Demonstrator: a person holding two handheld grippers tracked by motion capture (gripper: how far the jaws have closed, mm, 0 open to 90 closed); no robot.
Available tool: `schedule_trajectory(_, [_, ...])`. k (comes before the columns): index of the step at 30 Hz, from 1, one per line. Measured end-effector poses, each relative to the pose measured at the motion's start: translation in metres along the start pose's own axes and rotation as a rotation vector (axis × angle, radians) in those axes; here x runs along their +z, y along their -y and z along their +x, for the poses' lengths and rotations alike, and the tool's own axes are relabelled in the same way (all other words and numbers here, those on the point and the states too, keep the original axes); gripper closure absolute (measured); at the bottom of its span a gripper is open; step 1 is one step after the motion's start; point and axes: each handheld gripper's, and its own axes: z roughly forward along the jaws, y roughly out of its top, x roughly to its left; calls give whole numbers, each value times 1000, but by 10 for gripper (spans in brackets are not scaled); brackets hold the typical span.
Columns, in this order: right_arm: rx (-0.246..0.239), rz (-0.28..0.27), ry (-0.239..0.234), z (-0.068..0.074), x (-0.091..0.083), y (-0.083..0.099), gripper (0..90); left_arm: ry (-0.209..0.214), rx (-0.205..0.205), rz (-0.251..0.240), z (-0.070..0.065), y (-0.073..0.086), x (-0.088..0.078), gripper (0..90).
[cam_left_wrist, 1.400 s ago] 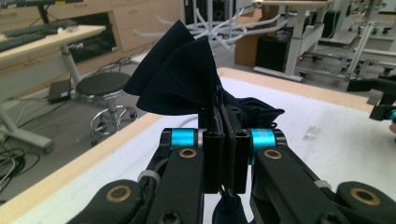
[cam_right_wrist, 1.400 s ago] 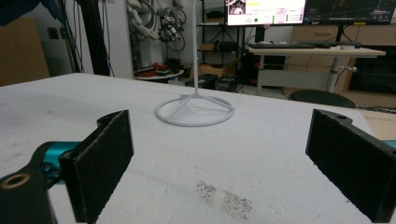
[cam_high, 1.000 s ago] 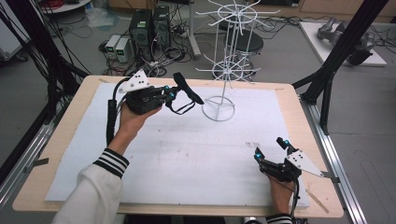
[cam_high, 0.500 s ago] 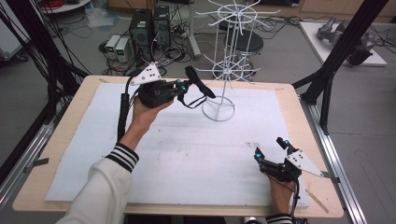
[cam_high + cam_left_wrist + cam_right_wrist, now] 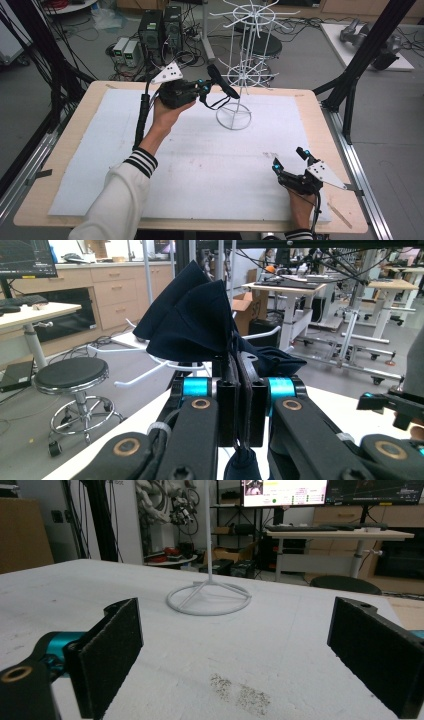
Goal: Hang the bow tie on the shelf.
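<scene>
The dark navy fabric piece [image 5: 195, 325] hides most of the white wire rack [image 5: 150, 371] behind it, and its lower end gets cut off below.

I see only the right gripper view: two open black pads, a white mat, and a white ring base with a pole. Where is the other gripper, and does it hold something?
Observer: The left gripper is raised beside the white wire rack, at the far side of the table. Its jaws are shut on a dark navy cloth.
Operator: Is the cloth already hanging on the rack?
Observer: I cannot tell if it touches. In the left gripper view the cloth stands just in front of a white rack arm.
Operator: And my gripper?
Observer: The right gripper sits low at the near right part of the white mat, open, nothing between its jaws.
</scene>
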Motion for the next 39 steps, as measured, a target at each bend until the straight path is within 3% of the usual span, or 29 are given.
schedule_trajectory(17, [6,-5,0,-1,0,0,66,-25,-30,41,12,2,32,871])
schedule_trajectory(39, [4,-7,1,0,0,0,66,-69,-54,129,12,-3,45,864])
